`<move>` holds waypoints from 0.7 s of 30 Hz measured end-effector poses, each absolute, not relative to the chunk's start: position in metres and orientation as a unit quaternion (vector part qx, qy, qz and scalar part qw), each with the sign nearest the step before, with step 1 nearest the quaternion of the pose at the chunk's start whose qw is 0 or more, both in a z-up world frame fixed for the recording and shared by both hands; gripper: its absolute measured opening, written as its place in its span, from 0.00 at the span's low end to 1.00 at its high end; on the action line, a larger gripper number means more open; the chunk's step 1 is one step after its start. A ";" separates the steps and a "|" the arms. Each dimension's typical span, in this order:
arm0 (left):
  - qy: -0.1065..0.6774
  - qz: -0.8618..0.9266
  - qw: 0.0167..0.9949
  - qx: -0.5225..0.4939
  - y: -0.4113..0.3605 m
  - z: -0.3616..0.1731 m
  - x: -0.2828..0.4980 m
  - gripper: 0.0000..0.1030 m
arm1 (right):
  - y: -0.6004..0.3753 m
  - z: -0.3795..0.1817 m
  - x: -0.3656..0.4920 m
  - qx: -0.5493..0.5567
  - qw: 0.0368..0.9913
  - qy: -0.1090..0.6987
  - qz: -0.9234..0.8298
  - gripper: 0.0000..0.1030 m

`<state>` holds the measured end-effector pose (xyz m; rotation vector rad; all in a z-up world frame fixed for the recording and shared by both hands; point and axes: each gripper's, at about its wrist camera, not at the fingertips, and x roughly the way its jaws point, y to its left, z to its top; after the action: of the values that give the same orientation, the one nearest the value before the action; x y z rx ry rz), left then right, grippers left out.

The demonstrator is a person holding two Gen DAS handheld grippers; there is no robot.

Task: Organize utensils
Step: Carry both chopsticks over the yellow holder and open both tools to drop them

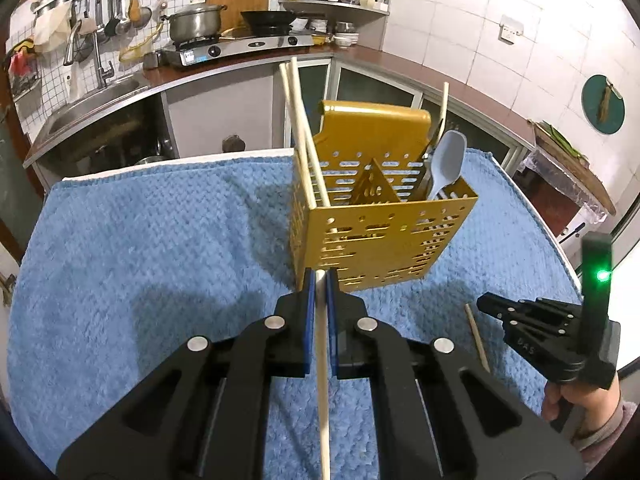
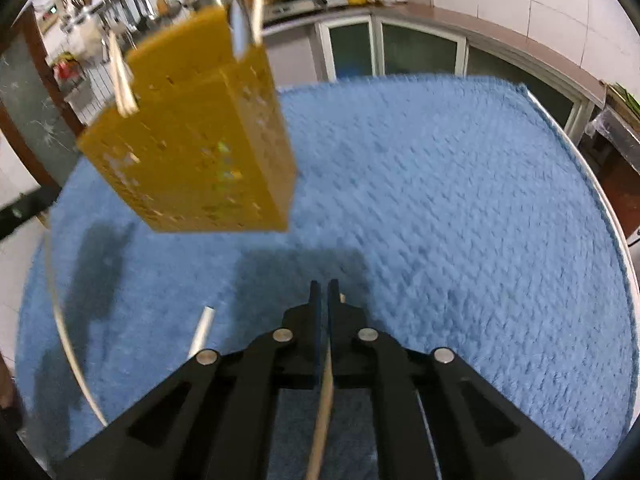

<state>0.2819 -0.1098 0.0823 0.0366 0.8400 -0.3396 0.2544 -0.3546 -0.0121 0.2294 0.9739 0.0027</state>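
My left gripper [image 1: 321, 280] is clamped on a pale wooden chopstick [image 1: 322, 380]; the stick runs back between the blue pads toward the camera, its tip just at the near lower corner of the yellow perforated utensil caddy [image 1: 380, 240]. The caddy stands upright on the blue towel [image 1: 140, 260] covering the worktop. Inside the caddy: two chopsticks [image 1: 298, 128] leaning in the left compartment, a pale blue spoon [image 1: 448, 160] and one more stick in the right compartment.

My right gripper [image 2: 324, 292] is closed on a second chopstick [image 2: 322, 412], held above the towel, near and to the right of the caddy. Its view is motion-blurred. A short pale stick [image 2: 202, 330] shows just left of this gripper; I cannot tell what it is.
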 end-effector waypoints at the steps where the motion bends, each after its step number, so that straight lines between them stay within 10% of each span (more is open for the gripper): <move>1: 0.408 -0.163 0.898 0.019 -0.109 0.079 0.282 0.04 | -0.355 -0.018 0.256 0.114 0.872 0.475 0.001 0.05; 21: 0.425 -0.159 0.891 0.014 -0.098 0.058 0.295 0.05 | -0.352 -0.038 0.262 0.098 0.859 0.503 -0.022 0.11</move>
<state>0.2949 -0.0984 0.0581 0.0294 0.8816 -0.3309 0.2622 -0.3522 -0.0384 0.2050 1.0552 -0.0470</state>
